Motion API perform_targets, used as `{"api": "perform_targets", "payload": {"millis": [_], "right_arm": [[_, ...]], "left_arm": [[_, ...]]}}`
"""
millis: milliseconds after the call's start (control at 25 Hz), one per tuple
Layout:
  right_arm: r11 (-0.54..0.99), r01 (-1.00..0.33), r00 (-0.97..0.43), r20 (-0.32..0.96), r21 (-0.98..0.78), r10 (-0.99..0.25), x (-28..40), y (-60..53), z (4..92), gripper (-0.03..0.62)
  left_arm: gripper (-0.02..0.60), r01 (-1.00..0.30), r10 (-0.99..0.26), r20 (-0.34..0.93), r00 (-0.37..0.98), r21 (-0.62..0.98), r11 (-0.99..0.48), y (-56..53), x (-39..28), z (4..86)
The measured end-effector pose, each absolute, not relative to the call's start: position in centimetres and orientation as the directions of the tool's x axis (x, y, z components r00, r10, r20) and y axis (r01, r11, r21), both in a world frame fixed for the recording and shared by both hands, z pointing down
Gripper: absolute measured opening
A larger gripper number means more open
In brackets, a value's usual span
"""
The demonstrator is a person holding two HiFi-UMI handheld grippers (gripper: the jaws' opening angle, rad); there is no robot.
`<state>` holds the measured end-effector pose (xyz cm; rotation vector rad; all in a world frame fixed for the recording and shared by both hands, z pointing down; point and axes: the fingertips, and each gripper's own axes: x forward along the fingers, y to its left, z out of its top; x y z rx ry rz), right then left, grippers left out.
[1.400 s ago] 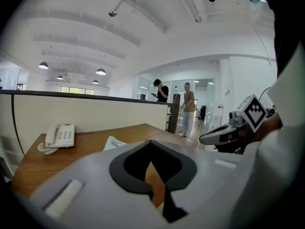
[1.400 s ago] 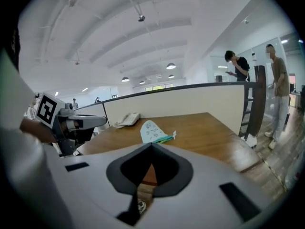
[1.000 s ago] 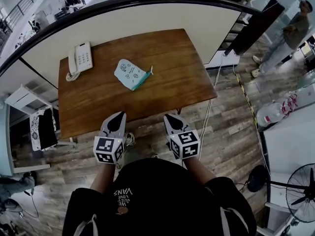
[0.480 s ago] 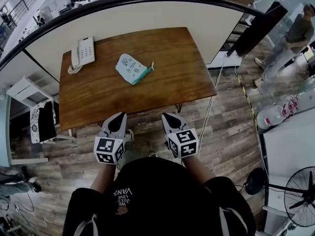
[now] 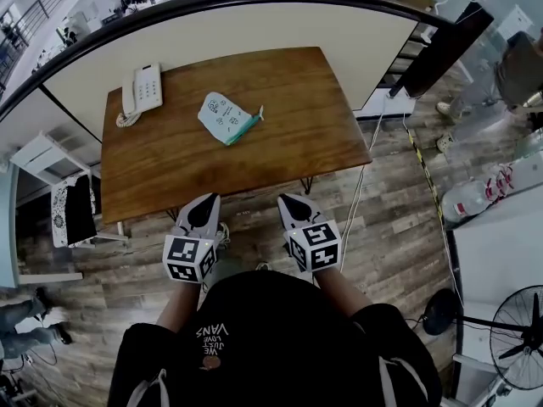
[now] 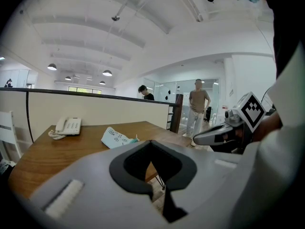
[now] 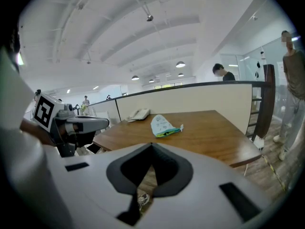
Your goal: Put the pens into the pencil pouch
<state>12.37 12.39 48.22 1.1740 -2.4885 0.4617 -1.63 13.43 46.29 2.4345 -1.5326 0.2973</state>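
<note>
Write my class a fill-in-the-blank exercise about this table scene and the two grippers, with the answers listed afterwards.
1. In the head view, the telephone sits at the far ____ corner of the table.
2. In that view, the pencil pouch lies to the ____ of the telephone.
3. The left gripper and the right gripper both have their jaws ____, with nothing between them.
Missing words: left; right; shut.
</note>
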Motion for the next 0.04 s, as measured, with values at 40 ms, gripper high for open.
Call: {"api": "perform_targets", "payload": {"millis": [40], "right_arm": [[0.604, -0.784, -0.596, 0.443, -0.141, -0.670, 12.39, 12.39, 48.17, 0.012]], "left_arm": [[0.011, -0.903, -0.853, 0.301, 0.427, 0.100, -0.417, 13.42, -1.59, 46.22]]}}
